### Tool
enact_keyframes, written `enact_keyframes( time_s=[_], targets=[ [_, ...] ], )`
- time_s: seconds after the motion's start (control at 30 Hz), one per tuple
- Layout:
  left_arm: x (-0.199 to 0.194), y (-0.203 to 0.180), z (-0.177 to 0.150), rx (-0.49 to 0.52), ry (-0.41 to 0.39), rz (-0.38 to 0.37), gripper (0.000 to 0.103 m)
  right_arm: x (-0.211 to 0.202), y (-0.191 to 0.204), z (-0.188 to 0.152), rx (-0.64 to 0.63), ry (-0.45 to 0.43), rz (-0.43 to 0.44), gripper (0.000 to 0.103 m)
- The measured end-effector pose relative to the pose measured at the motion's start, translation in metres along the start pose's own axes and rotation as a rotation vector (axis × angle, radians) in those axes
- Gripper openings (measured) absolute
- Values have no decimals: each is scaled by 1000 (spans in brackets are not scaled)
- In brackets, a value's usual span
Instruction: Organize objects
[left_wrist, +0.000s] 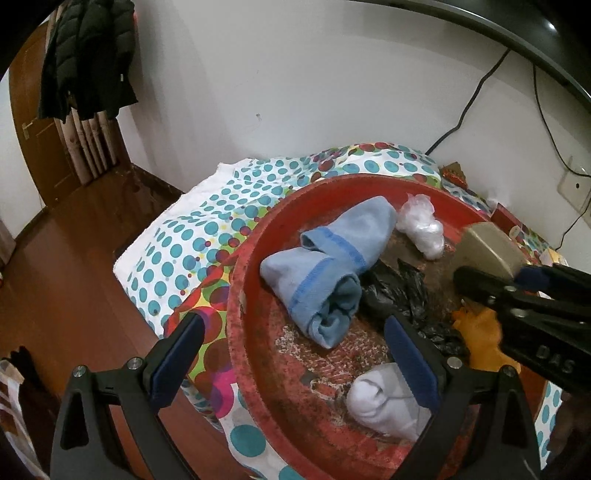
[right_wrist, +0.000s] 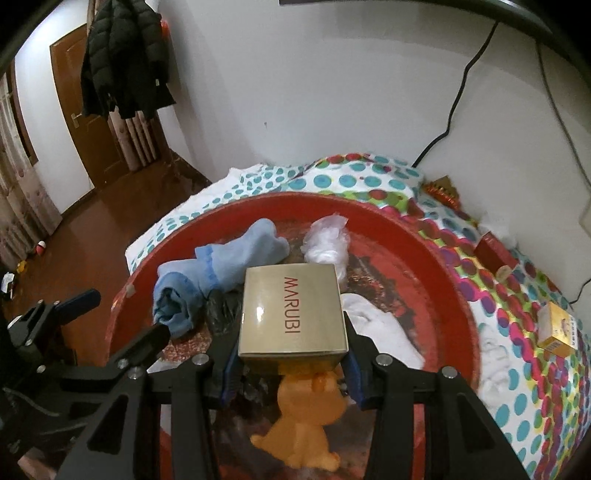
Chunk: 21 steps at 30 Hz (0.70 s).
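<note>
The right wrist view is showing the printed top of the gold cardboard box lettered MARUBI (right_wrist: 291, 314), which the left wrist view is catching only as a tan corner. It is also showing a small yellow carton (right_wrist: 557, 328) and a dark red box (right_wrist: 495, 251) lying on the dotted tablecloth (right_wrist: 517, 354), outside the round red plastic basin (right_wrist: 439, 258). The left wrist view alone is revealing the blue border stripe on the rolled light-blue towel (left_wrist: 325, 266).

The right gripper (right_wrist: 291, 354) is gripping the gold box by its sides, hanging over the basin just above the orange plastic animal figure (right_wrist: 299, 417). The left gripper (left_wrist: 295, 354) is hovering with its jaws spread wide across the basin's near rim, one finger over a white rolled sock (left_wrist: 384, 402) inside. A crumpled black plastic bag (left_wrist: 402, 291) and a clear plastic wad (left_wrist: 421, 225) are also lying in the basin.
</note>
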<state>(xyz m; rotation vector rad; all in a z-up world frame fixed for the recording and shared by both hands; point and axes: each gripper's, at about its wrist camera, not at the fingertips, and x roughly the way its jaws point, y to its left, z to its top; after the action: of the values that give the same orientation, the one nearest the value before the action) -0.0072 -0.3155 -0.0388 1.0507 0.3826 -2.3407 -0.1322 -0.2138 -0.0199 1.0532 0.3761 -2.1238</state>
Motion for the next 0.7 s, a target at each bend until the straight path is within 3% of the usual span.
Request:
enact_keyframes(
  time_s=[0.27,0.33,0.53,0.7],
  targets=[
    [3,-6,-1,29,7,9,97,17,-3,-1,22,27,9,47],
    [3,-8,-1,38,2,9,97,15,-4,-2,26,17,11,54],
    [4,-11,-3,50,8,20,99,-14,-18,-4,34,-48,-4,61],
    [4,-18,-4,84,5,35,99,-44,-55,-10,77,-103,-72,69]
  ],
)
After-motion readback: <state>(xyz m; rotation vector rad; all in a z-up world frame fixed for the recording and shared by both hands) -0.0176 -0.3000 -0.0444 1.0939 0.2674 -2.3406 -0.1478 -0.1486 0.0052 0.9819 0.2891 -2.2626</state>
